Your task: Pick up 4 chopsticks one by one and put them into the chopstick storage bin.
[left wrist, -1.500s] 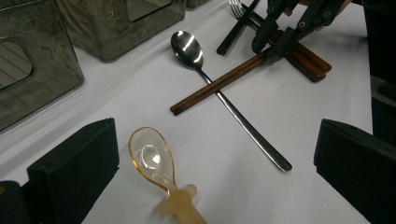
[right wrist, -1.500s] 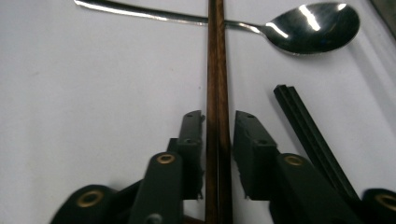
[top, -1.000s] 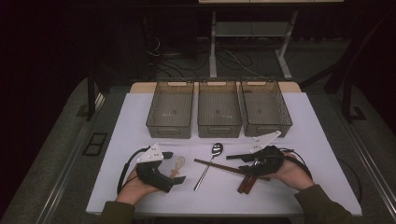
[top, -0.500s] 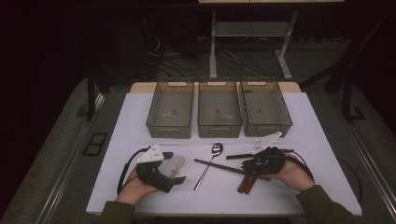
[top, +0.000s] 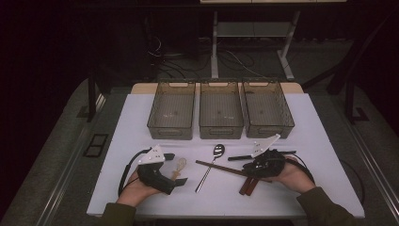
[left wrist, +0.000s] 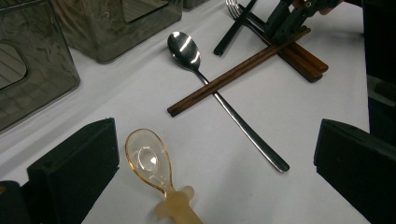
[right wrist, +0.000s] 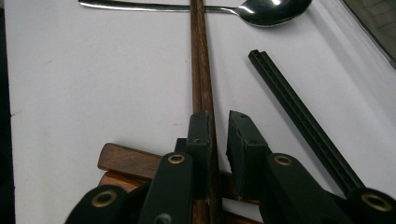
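Closing over the last moment, the right gripper (right wrist: 218, 140) now has its jaws narrowed around the brown chopstick pair (right wrist: 201, 70) near the table's (top: 141, 117) front right, though a slit shows beside one pad. One steel spoon (left wrist: 219, 88) lies under the pair, with black chopsticks (right wrist: 299, 116) beside. One amber spoon (left wrist: 152, 163) sits between the left gripper's (left wrist: 215, 158) spread jaws. Three empty bins (top: 220, 113) line the far edge; dark floor surrounds.
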A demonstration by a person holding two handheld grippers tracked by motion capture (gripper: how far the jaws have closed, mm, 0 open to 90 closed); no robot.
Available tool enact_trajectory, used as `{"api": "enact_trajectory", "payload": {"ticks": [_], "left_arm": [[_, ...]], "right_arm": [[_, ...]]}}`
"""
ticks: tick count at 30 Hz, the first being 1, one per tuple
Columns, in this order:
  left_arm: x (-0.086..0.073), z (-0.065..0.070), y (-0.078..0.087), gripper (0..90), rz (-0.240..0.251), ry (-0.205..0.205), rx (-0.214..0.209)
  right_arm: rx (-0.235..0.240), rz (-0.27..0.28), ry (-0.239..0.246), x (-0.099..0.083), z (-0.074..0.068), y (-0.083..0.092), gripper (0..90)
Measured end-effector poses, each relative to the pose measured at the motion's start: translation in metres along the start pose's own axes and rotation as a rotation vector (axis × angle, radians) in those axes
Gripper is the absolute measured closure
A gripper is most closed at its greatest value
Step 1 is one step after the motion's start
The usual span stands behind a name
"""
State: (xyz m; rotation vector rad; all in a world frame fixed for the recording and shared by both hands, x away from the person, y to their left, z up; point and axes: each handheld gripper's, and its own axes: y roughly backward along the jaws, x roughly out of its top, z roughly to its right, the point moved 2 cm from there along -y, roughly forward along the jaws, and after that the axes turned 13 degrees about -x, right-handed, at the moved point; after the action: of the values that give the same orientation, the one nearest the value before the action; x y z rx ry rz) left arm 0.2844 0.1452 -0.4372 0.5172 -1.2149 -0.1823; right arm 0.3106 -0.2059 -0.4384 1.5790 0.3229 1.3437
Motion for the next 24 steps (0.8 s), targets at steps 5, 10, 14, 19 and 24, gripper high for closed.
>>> {"api": "enact_trajectory", "payload": {"ticks": [5, 10, 14, 19, 24], "left_arm": [[0.0000, 0.0003, -0.0001, 0.0, 0.000, 0.001, -0.001], [0.0000, 0.0004, -0.0001, 0.0, 0.000, 0.000, -0.001], [0.0001, 0.0004, -0.0002, 0.0, -0.001, 0.000, -0.001], [0.0001, 0.0004, -0.0001, 0.0, -0.001, 0.000, -0.001], [0.0002, 0.0004, -0.0001, 0.0, -0.002, -0.001, 0.000]], "right_arm": [[0.000, 0.001, -0.002, -0.0005, 0.0006, -0.0003, 78.7], [0.002, 0.001, 0.000, -0.0004, 0.0006, -0.0007, 78.4], [0.004, -0.004, -0.001, -0.0003, -0.0002, -0.0014, 78.3], [-0.001, -0.005, 0.007, -0.0005, 0.0008, -0.0025, 78.3], [-0.007, -0.010, 0.005, -0.0009, 0.0014, -0.0035, 78.3]]}}
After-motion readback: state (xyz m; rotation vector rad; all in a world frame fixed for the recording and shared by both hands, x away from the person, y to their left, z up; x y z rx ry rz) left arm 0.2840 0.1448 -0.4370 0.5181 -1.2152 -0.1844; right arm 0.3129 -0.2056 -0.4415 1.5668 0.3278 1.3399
